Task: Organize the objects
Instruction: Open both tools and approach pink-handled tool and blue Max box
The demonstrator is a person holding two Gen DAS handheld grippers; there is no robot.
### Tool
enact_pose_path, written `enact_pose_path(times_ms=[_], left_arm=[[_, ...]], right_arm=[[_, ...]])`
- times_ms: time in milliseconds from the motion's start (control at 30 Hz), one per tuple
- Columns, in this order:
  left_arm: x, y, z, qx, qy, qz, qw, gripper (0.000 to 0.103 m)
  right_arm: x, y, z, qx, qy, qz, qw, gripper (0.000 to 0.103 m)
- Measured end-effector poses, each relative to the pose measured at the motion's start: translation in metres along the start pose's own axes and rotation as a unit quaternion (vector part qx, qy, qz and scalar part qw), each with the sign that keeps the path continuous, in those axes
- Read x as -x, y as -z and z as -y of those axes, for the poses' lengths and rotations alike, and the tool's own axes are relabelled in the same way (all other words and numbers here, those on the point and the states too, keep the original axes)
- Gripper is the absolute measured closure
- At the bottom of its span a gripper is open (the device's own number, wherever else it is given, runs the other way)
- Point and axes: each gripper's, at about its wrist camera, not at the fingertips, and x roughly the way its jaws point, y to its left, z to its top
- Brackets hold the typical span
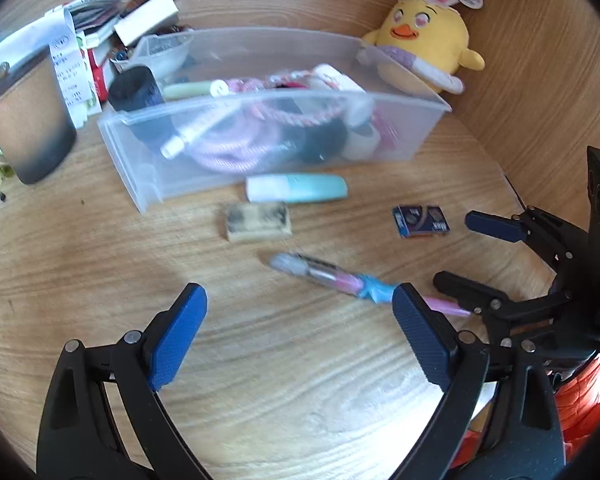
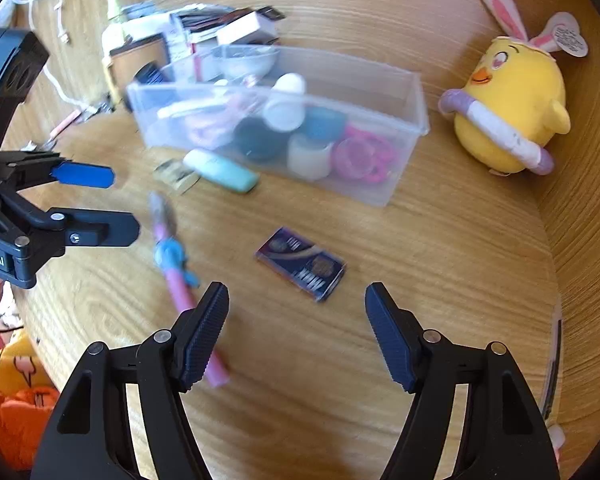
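Note:
A clear plastic bin holds pink cord, tubes, jars and tape rolls. In front of it on the wooden table lie a mint tube, a worn tan block, a pink pen with a blue bow and a small dark blue card box. My left gripper hangs open just short of the pen, whose pink end passes behind its right finger. My right gripper stands open just short of the card box, nothing between its pads.
A yellow plush chick sits at the back right against the curved wooden wall. A brown cup and a heap of papers and boxes crowd the back left. Orange fabric lies beyond the table's left edge.

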Motion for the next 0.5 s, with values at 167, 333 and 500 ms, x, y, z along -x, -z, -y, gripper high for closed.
enact_pose_path(times_ms=[167,333,500], left_arm=[[-0.005,0.011,0.008,0.002,0.013,-0.015,0.9998,0.008],[-0.005,0.017,0.013,-0.001,-0.002,-0.006,1.0000,0.008],[-0.009,0.016,0.020,-0.013,-0.025,0.009,0.9996,0.014]], right_arm=[[0.002,0.010,-0.020,0.020,-0.008,-0.001,1.000,0.035],[0.006,0.014,-0.037,0.038,-0.013,0.010,0.999,0.035],[0.009,0.012,-0.021,0.029,0.006,0.010,1.000,0.035]])
